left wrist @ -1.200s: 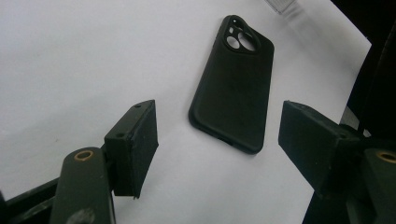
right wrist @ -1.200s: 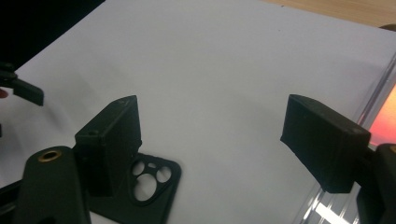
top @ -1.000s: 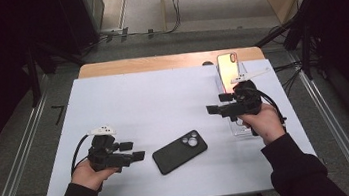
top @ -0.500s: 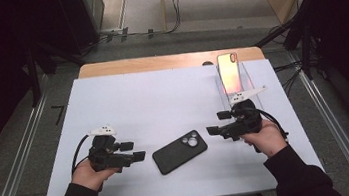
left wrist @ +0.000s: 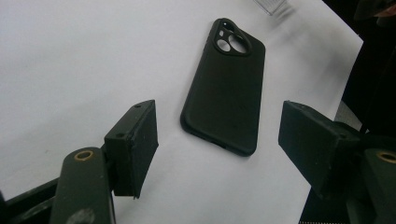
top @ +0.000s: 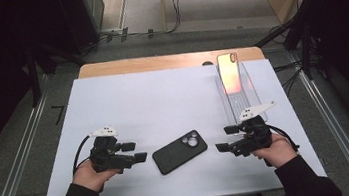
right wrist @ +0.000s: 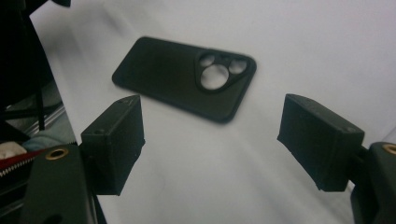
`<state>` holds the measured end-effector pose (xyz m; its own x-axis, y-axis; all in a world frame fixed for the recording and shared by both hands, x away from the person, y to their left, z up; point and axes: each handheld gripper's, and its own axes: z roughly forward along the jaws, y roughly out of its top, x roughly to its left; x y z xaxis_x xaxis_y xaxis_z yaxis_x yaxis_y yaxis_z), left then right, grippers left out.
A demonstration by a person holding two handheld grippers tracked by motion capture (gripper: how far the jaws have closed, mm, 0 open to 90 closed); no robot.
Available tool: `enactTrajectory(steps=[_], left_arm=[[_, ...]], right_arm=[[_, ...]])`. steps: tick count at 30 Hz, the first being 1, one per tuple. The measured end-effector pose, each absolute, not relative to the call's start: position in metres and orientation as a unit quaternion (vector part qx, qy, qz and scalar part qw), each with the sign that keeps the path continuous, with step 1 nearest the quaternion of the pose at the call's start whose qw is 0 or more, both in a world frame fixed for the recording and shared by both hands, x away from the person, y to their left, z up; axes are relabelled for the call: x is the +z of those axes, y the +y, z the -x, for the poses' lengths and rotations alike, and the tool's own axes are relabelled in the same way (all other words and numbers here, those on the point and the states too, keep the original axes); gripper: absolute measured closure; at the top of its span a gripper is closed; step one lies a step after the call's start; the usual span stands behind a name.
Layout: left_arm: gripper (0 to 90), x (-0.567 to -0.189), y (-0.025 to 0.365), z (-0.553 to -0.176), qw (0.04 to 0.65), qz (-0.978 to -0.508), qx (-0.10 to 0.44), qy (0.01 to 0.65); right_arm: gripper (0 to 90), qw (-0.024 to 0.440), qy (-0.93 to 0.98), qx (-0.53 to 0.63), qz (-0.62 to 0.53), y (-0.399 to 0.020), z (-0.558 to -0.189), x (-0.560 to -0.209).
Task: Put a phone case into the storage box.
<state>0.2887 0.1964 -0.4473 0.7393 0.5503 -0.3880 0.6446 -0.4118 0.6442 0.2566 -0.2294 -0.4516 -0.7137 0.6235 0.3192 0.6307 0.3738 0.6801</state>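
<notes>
Low over the table [top: 162, 99], both grippers (left [top: 136, 152], right [top: 224, 139]) spread, flanking the phone case [top: 179, 151].

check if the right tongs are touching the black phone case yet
Apart. In the right gripper view, bare white table separates the open right tongs from the black phone case; the high view also shows a gap between them.
</notes>
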Motion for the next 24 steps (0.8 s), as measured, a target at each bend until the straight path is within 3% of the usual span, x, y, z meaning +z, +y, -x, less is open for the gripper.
enactTrajectory(steps=[24], left_arm=[[28.8,-0.445,0.194,-0.286,0.422,-0.836,-0.051,0.347]], right_arm=[[20.4,0.019,-0.837,-0.394,0.378,-0.238,-0.250,-0.469]])
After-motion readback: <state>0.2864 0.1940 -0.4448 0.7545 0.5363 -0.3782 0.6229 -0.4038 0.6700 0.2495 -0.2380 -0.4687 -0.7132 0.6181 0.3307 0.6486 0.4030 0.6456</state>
